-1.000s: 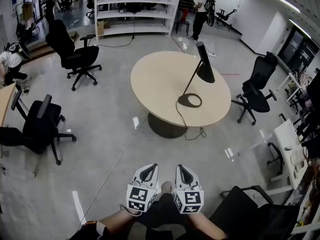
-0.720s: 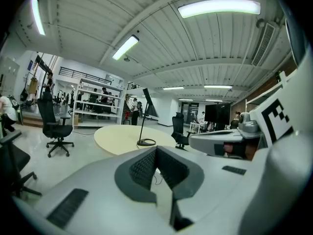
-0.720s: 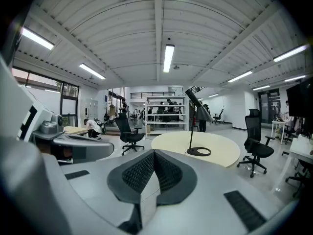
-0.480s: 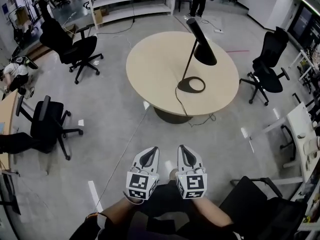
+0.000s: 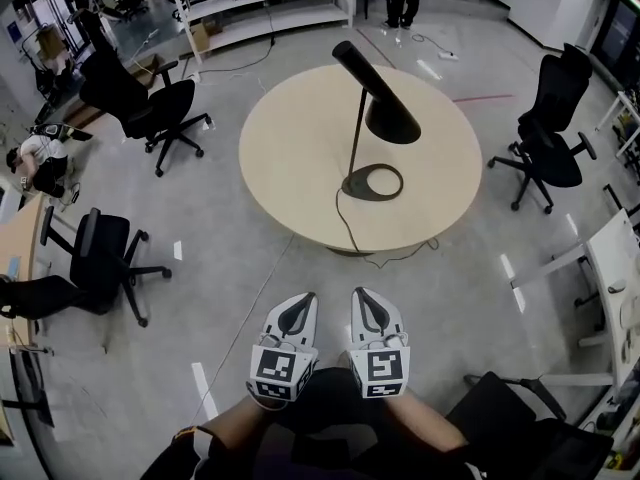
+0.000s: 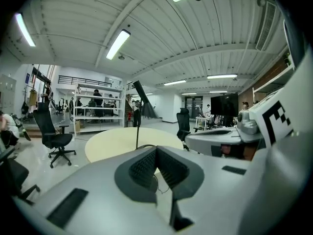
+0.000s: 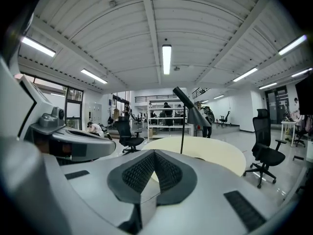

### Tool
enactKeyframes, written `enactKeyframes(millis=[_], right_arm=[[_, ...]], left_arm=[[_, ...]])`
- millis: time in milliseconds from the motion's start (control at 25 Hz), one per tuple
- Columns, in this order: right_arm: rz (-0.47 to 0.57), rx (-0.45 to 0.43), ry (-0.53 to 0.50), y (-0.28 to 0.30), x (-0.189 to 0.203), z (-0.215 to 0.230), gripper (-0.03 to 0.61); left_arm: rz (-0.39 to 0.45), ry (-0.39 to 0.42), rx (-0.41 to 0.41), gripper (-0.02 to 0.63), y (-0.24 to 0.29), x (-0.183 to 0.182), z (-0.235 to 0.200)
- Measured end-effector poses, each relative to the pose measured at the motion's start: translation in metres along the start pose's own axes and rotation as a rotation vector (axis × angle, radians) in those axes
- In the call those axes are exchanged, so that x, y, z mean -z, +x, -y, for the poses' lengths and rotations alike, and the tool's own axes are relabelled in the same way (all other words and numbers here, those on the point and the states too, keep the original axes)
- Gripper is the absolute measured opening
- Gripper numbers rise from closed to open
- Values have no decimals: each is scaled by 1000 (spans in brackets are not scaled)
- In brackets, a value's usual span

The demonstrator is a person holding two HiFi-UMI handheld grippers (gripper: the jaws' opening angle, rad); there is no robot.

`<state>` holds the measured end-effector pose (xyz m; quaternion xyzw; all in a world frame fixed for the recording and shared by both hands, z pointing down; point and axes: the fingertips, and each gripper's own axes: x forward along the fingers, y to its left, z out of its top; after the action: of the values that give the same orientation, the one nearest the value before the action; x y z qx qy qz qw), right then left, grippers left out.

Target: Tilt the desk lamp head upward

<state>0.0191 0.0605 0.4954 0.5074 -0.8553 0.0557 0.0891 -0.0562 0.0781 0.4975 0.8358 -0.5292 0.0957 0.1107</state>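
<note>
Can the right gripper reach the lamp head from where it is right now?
Probably not yet. The right gripper is held low near the body, jaws shut, and the lamp head sits over the round table well ahead. Only bare floor lies between, so nothing blocks a walk up.

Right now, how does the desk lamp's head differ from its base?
The lamp head is a solid cone, raised on the stem and slanted with its wide mouth facing down; the lamp base is a flat ring with an open centre, lying level. The lamp head hangs in the air, while the lamp base rests on the round table. Both are black and joined by that one thin stem.
</note>
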Motion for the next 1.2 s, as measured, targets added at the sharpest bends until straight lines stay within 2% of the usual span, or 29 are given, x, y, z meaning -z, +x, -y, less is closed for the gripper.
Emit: enactKeyframes(millis=[200, 560, 840, 1200], right_arm=[[8, -24, -30, 7, 0, 27, 15], [-1, -18, 12, 29, 1, 55, 14], [-13, 60, 12, 77, -8, 83, 15], [-36, 186, 13, 155, -40, 123, 15]], left_arm=[[-13, 19, -8, 48, 26, -2, 16], [-42, 34, 17, 48, 64, -3, 16], [-44, 35, 94, 48, 122, -14, -13], [-1, 52, 230, 48, 200, -63, -58]])
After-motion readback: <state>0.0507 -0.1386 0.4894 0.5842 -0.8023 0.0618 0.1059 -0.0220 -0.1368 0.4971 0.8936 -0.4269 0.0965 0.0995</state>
